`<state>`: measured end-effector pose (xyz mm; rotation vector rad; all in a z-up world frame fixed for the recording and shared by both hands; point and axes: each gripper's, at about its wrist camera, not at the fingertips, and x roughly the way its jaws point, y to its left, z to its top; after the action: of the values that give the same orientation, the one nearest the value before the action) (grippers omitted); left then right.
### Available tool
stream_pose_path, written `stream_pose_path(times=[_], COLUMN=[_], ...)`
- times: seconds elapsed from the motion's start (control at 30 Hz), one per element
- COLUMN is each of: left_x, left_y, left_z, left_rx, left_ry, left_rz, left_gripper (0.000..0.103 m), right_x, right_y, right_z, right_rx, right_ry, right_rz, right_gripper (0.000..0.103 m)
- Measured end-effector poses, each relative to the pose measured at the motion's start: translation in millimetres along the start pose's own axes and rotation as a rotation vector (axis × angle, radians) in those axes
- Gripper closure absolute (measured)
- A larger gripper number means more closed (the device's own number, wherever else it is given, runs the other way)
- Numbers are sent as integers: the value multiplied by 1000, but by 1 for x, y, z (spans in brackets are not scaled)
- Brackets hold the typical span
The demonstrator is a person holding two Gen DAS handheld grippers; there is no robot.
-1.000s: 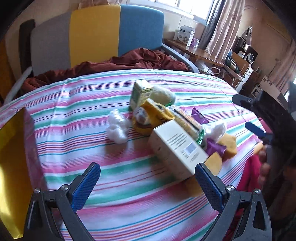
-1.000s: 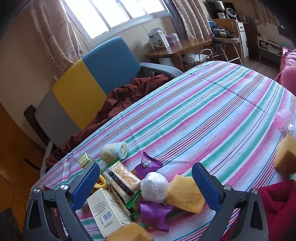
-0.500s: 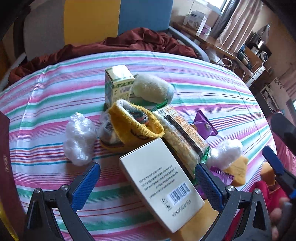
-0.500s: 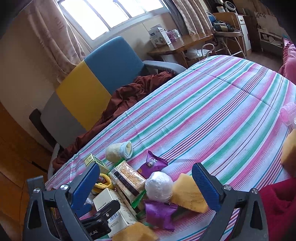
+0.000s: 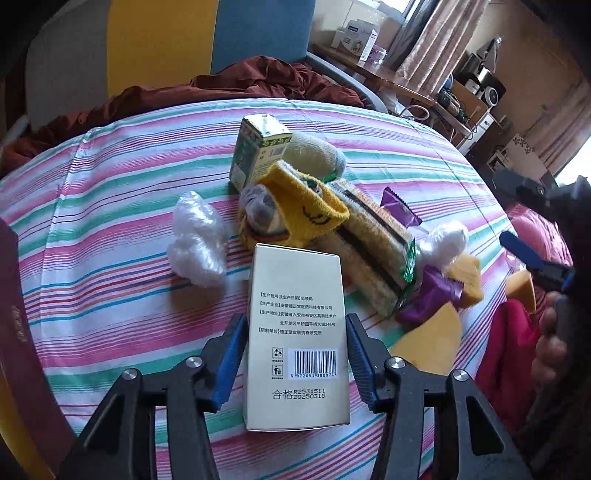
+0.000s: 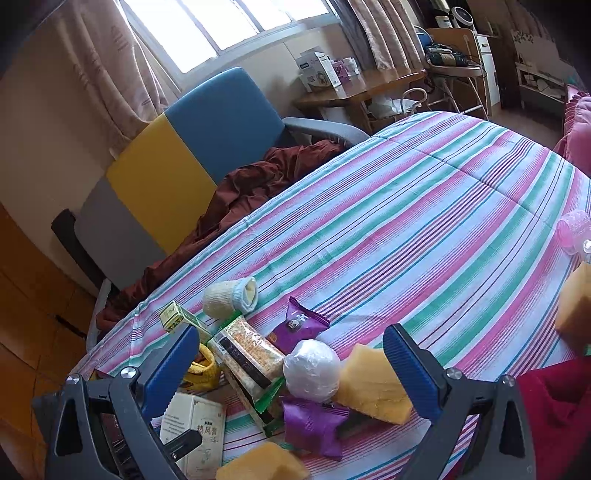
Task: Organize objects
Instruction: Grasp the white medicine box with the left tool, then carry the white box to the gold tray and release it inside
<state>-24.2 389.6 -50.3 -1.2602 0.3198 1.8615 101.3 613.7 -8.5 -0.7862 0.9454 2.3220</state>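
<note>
While the left gripper [image 5: 295, 363] fingers close around it, a barcoded cream box [image 5: 297, 332].

Daylight from window [image 6: 221, 33], soft shadows, fisheye-warped dark corners

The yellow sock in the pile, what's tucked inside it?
A grey, rounded fabric bundle pokes out of the yellow sock, with multicoloured stripes showing at its lower edge. How far it goes in, and whether anything else is inside, is covered by the sock.
</note>
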Motion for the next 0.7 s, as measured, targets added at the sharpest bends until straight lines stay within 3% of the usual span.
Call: stream_pose_path(times=[0.23, 0.47, 0.7], left_x=[-21, -20, -39], left_y=[1, -1, 3], left_z=[-46, -48, -78], left_rx=[73, 98, 109], left_ry=[-63, -86, -130], left_rz=[48, 88, 104], left_gripper=[50, 52, 52], right_x=[3, 9, 16], right_y=[2, 9, 15], right_z=[-1, -3, -5], right_rx=[-10, -48, -86], right_ry=[18, 52, 83], right_rz=[-18, -8, -21], right_gripper=[1, 4, 6])
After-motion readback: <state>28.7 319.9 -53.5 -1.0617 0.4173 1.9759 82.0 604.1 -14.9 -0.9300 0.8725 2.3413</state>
